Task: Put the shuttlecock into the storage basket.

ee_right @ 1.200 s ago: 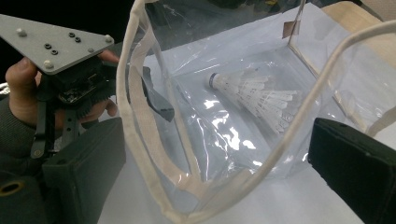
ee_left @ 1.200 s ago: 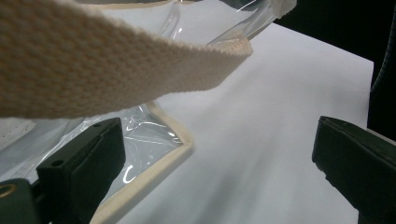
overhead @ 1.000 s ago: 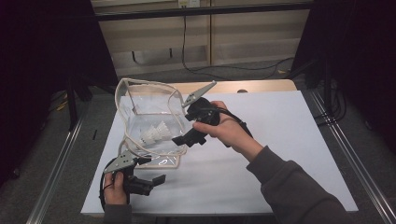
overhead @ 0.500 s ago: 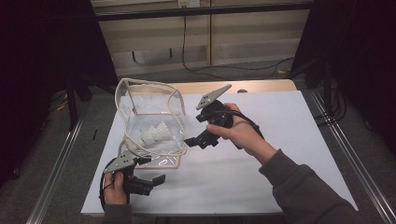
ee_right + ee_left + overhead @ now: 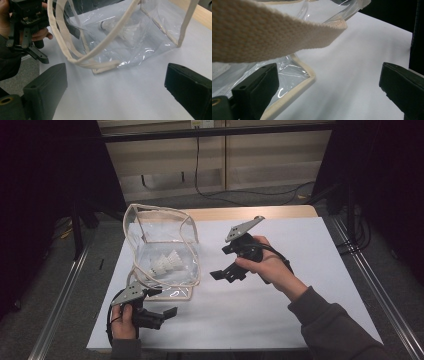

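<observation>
Your clear bag (image 5: 162, 245) with the cream webbing trim stands on the white desk (image 5: 300, 310), toward its far left part, mouth up and sagging open. Two white shuttlecocks (image 5: 167, 263) lie inside on the bag's floor, close together; from the right gripper view they show as feathered skirts (image 5: 125, 31) behind the plastic wall.

Your left tool (image 5: 160, 312) sits just in front of the bag's near bottom corner, low over the desk. Its jaws stand wide apart with nothing between them. In the left gripper view the bag's cream-edged corner (image 5: 304, 80) lies right beside the one jaw, and a webbing strap (image 5: 269, 35) hangs across the top of that view, close to the camera. I cannot tell whether the jaw touches the plastic.

Your right tool (image 5: 225, 272) is held above the desk to the right of the bag, apart from it, pointing back toward the bag's right wall. Its jaws are also spread wide and hold nothing. Looking along them, the bag's looped handle (image 5: 82, 58) droops over its near bottom edge, and beyond the bag your left hand (image 5: 37, 33) with its tool is visible.
</observation>
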Tool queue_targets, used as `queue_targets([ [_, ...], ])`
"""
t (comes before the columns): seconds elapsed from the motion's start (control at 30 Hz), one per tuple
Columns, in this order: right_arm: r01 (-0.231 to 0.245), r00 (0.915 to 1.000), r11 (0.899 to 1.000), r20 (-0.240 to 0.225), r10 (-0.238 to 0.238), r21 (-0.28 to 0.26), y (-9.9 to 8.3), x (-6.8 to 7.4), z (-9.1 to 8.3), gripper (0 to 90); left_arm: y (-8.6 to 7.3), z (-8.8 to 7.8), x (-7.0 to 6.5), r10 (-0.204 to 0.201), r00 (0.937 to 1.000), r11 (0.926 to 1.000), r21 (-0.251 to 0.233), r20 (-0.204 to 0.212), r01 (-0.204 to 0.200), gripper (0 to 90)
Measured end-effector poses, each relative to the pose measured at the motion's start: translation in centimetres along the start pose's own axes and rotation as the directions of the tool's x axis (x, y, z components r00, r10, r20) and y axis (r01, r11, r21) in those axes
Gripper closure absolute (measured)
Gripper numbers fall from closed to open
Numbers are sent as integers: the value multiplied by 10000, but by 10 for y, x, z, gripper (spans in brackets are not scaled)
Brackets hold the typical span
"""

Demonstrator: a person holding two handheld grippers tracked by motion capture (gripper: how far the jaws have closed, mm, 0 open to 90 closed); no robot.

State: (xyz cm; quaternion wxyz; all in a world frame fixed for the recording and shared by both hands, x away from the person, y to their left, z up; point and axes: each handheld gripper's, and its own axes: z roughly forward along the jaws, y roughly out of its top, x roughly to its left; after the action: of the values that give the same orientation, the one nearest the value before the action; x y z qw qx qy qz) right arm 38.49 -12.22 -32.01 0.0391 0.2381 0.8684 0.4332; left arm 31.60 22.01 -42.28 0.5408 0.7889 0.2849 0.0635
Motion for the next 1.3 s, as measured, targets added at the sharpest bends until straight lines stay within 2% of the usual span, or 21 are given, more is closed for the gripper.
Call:
queue_targets([
  [0.23, 4, 9999, 9999, 162, -7, 157, -19, -6, -1, 44, 0, 0, 0, -15, 10000, 10000, -5, -9, 15, 28],
  [0.47, -230, 9996, 9997, 157, 229, 50, -35, -11, -3, 44, 0, 0, 0, -6, 10000, 10000, -15, -17, 6, 28],
  [1.3, -704, 9964, 9975, 462, 708, -108, -77, -20, -19, 44, 0, 0, 0, 31, 10000, 10000, -21, -35, -32, 28],
])
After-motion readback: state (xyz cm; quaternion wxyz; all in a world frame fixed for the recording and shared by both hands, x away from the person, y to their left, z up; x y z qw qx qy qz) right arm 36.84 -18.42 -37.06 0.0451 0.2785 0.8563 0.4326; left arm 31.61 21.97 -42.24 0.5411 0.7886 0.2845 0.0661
